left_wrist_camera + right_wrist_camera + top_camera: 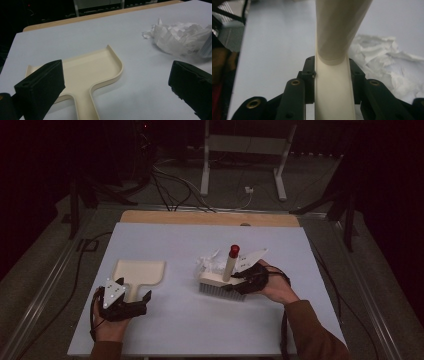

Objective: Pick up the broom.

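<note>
A cream dustpan [140, 271] lies flat at the table's left, handle toward me. My left gripper [134, 301] is open, and in the left gripper view [115, 92] its jaws stand wide to either side of the dustpan's [90, 70] handle without touching it. My right gripper [241, 280] is shut on a cream brush [220, 281] with grey bristles and a red-capped handle [233, 251] pointing up. The right gripper view [332, 80] has the jaws pressed on the brush's cream neck [333, 95]. Crumpled white paper [210, 262] lies just behind the brush.
The light tabletop [200, 330] has a wooden strip [210, 218] along its far edge. Cables [170, 185] and a white frame's legs [205, 170] are on the dark floor beyond. In the left gripper view the paper [180, 37] is at upper right.
</note>
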The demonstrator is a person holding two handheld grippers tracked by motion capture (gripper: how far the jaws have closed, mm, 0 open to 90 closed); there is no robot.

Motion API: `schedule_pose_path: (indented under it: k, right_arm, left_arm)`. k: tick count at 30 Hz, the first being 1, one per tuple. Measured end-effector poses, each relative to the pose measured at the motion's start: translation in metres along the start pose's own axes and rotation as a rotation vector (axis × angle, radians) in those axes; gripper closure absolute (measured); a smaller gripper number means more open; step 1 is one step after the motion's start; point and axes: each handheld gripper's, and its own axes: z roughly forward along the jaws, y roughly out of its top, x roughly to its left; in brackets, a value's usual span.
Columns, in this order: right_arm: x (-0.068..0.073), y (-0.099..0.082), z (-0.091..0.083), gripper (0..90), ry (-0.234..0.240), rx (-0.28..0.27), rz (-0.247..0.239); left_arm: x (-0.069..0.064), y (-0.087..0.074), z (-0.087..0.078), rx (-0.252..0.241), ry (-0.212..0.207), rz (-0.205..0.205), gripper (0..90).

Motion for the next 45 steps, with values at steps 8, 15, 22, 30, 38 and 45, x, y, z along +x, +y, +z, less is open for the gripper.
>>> schedule_pose_path:
  k: [8,15,22,30,38,45]
  right_arm:
    - [-0.007,0.011,-0.032,67.1,-0.070,-0.089,0.033]
    - [-0.027,0.023,-0.045,67.1,-0.204,-0.098,0.028]
    - [-0.050,0.033,-0.039,67.1,-0.259,-0.060,0.024]
    - [-0.077,0.036,-0.027,67.1,-0.352,-0.032,0.033]
    - [-0.102,0.026,-0.004,67.2,-0.434,-0.004,0.074]
    - [-0.112,0.024,0.018,67.2,-0.503,0.067,0.044]
  left_arm:
    - [-0.001,0.000,0.001,0.005,-0.002,0.003,1.3]
    - [-0.001,0.000,0.001,0.004,-0.003,0.002,1.3]
    - [0.000,0.000,0.001,0.004,-0.006,0.000,1.3]
    - [0.000,-0.001,0.001,0.005,-0.011,-0.006,1.3]
    - [0.000,-0.002,0.002,0.005,-0.020,-0.012,1.3]
    - [0.000,-0.003,0.002,0.006,-0.028,-0.017,1.3]
